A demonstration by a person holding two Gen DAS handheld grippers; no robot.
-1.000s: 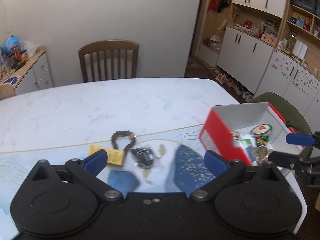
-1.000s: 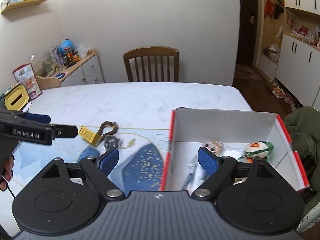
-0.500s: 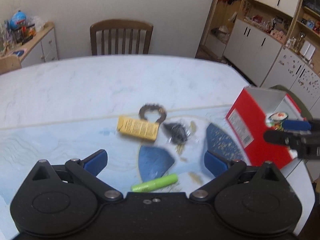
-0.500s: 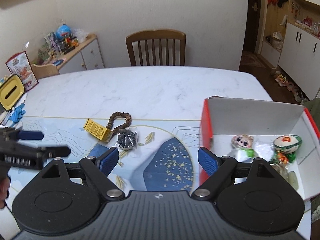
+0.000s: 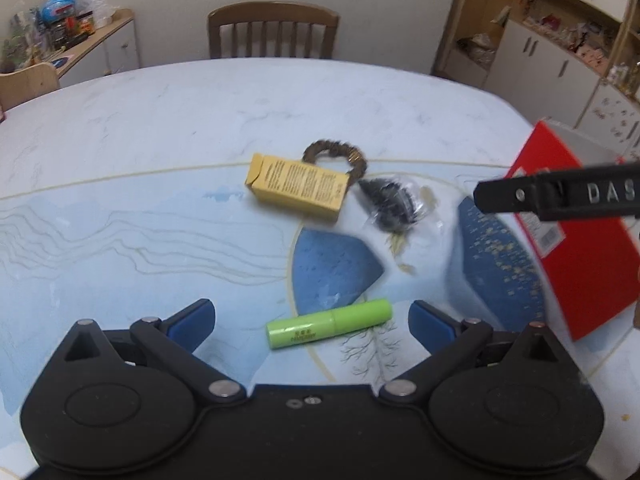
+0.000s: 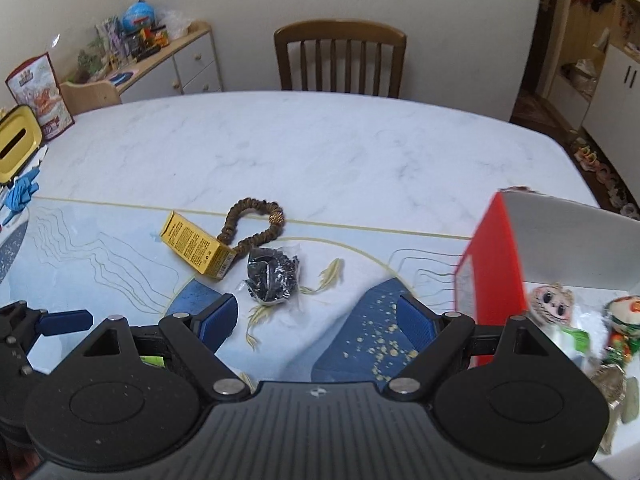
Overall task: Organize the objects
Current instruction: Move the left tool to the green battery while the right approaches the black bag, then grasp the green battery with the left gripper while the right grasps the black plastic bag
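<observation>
A marble table (image 6: 320,148) carries a blue mat (image 5: 100,240). On the mat, a green tube (image 5: 329,328) lies between the left jaws; ahead lie a yellow carton (image 5: 296,186), bead loop (image 6: 252,228) and black bag (image 6: 272,276). A red box (image 6: 496,264) stands right of the right jaws.

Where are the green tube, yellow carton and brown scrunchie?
green tube (image 5: 329,328), left wrist view, middle of its body.
yellow carton (image 5: 299,187), left wrist view, centre of its printed top face.
brown scrunchie (image 6: 256,226), right wrist view, fabric on its near right side.

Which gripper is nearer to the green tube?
The left. The left gripper is open with the green tube lying between its fingertips; the right gripper hangs farther right, toward the red box.
</observation>
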